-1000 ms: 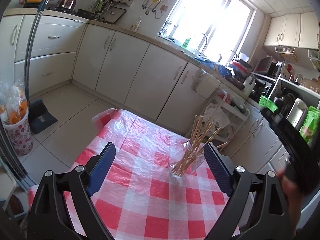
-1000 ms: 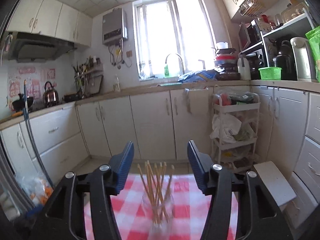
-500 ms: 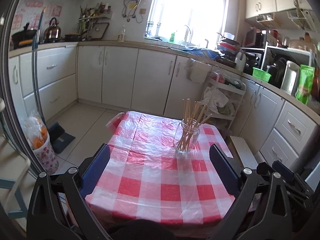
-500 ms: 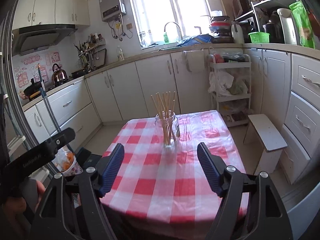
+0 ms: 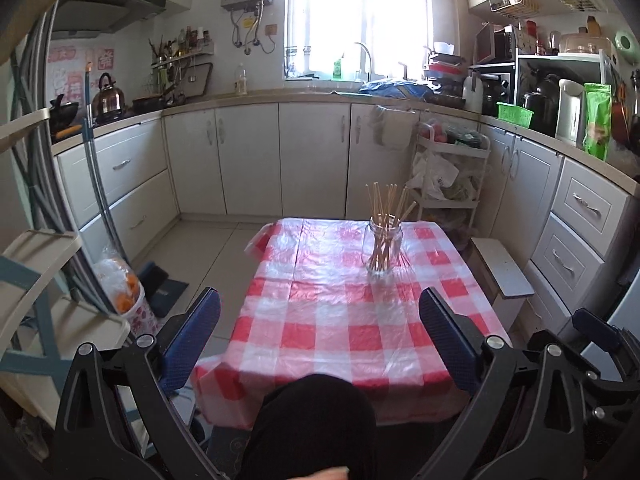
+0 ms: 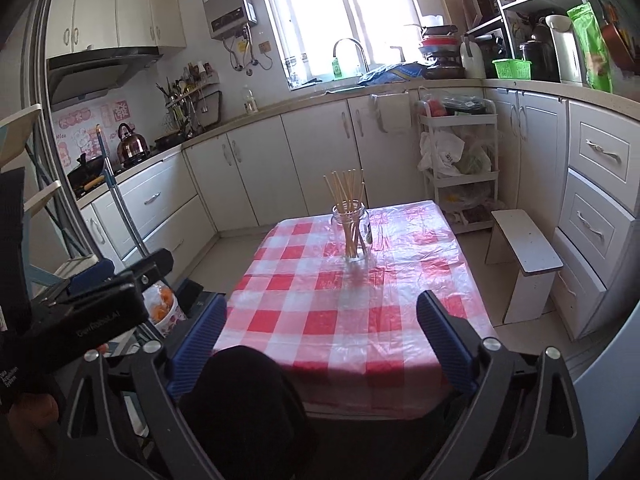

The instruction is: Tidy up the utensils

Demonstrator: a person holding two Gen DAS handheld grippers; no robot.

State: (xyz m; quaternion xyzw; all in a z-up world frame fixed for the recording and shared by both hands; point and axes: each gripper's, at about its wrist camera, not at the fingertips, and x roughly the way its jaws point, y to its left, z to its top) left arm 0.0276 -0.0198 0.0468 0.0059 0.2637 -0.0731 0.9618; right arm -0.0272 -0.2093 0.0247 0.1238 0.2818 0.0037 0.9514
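The clear glass jar (image 5: 381,249) stands upright on the bench (image 5: 320,320), which carries a red-and-white checked plastic cloth, toward the far right corner and well clear of every edge. It holds a bundle of thin pale wooden chopsticks (image 5: 387,216); their long axes run nearly vertical, tips fanning upward and slightly outward above the jar mouth, lower ends resting on the jar bottom. The left claw (image 5: 320,344) is fully spread with nothing between its blue pads, positioned off the near edge of the bench. The right claw (image 6: 322,344) has just been opening and is likewise wide and empty, also behind the near edge. Judging from this layout, the task appears complete or nearly so. Risks from here: a re-approach that strikes the fanned chopstick tips could lever the jar over, since the load sits high and the jar base is narrow. The plastic cloth is loose and wrinkled; catching its hanging near edge with a claw or a knee could drag the jar.
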